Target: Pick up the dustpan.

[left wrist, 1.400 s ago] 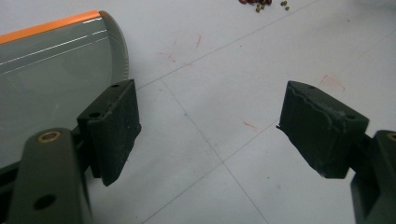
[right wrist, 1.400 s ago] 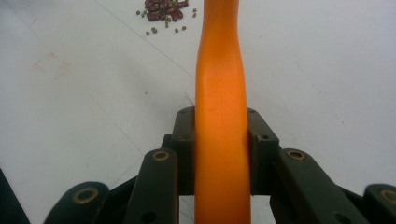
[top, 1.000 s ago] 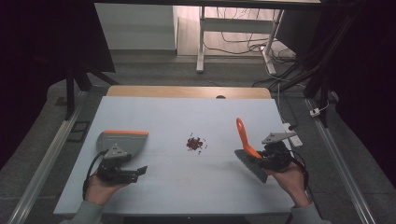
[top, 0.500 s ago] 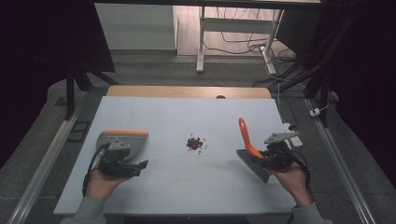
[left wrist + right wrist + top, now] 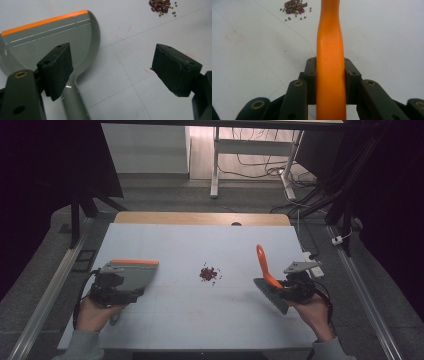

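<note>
- Work in hand: sweeping the beans [image 5: 210, 274] into the dustpan [image 5: 131, 276] with the brush [image 5: 268, 282].
- Key relation: in the high view the beans lie at centre frame, between the two tools. The dustpan sits to their left, the brush to their right. The brush stands somewhat nearer to the pile than the dustpan's nearest edge.
- Dustpan axis: the pan lies flat on the table [image 5: 200, 240]. In the high view its orange lip [image 5: 135, 262] runs along its upper edge, so the mouth faces the top of the frame rather than the beans. Judgement: the pan needs turning or shifting before a sweep can reach it.
- Left gripper [image 5: 110, 67]: jaws wide and have just been opening; nothing sits between the pads. In the left gripper view the dustpan's grey handle [image 5: 72, 100] lies at lower left, beside the left jaw, and the beans [image 5: 161, 6] show at the upper right.
- Right gripper [image 5: 330, 82]: jaws clamped on the orange brush handle [image 5: 329, 50], which runs up the middle of the frame. The beans [image 5: 294, 8] lie at upper left, apart from the handle.
- Brush position: in the high view the handle tilts up and left; the dark bristle head [image 5: 270, 292] rests low at the table.
- Beans, appearance: a small loose heap of dark red beans with a few smaller greenish ones scattered at its edge.
</note>
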A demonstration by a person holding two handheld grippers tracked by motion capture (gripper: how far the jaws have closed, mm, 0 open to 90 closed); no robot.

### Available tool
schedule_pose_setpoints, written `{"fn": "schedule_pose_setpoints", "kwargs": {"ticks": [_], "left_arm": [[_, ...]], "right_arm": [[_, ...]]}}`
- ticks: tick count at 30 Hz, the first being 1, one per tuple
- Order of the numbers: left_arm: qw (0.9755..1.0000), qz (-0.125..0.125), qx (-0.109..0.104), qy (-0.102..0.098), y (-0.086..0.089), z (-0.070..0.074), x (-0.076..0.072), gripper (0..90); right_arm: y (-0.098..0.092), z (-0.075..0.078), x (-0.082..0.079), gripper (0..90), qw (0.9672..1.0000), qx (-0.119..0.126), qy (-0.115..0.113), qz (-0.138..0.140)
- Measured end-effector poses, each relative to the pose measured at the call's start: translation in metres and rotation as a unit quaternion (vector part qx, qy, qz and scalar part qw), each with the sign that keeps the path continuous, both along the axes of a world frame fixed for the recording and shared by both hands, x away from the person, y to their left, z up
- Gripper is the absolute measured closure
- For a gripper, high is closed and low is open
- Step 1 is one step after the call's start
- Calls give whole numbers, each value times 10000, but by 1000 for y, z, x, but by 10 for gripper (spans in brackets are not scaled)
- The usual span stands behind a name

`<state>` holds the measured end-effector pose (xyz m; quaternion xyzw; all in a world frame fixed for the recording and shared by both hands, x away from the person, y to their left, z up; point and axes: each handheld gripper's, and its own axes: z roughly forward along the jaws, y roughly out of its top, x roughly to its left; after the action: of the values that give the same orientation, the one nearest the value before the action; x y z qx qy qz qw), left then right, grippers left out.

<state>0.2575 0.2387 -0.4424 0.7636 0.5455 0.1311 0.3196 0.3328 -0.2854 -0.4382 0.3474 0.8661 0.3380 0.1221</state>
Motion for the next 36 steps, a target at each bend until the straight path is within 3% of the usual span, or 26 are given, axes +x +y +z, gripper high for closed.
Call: {"fn": "schedule_pose_setpoints", "kwargs": {"ticks": [3,13,17,21,25,36], "left_arm": [[10000,24,4,49,3,0,-1,178],[9986,279,81,446,21,-15,3,185],[9959,515,205,716,31,-27,4,185],[9942,585,161,893,32,-35,6,176],[9892,665,171,1296,32,-50,11,161],[9853,691,-24,1564,34,-70,19,179]], "right_arm": [[3,0,-1,706,9999,-96,-88,25],[5,-2,0,706,10000,-53,20,-29],[5,-2,0,706,9999,-90,-27,-42],[4,-2,0,706,9999,-107,-48,-52],[4,-2,0,706,9999,-116,-36,-55],[5,-5,0,706,9999,-149,-22,-55]]}}
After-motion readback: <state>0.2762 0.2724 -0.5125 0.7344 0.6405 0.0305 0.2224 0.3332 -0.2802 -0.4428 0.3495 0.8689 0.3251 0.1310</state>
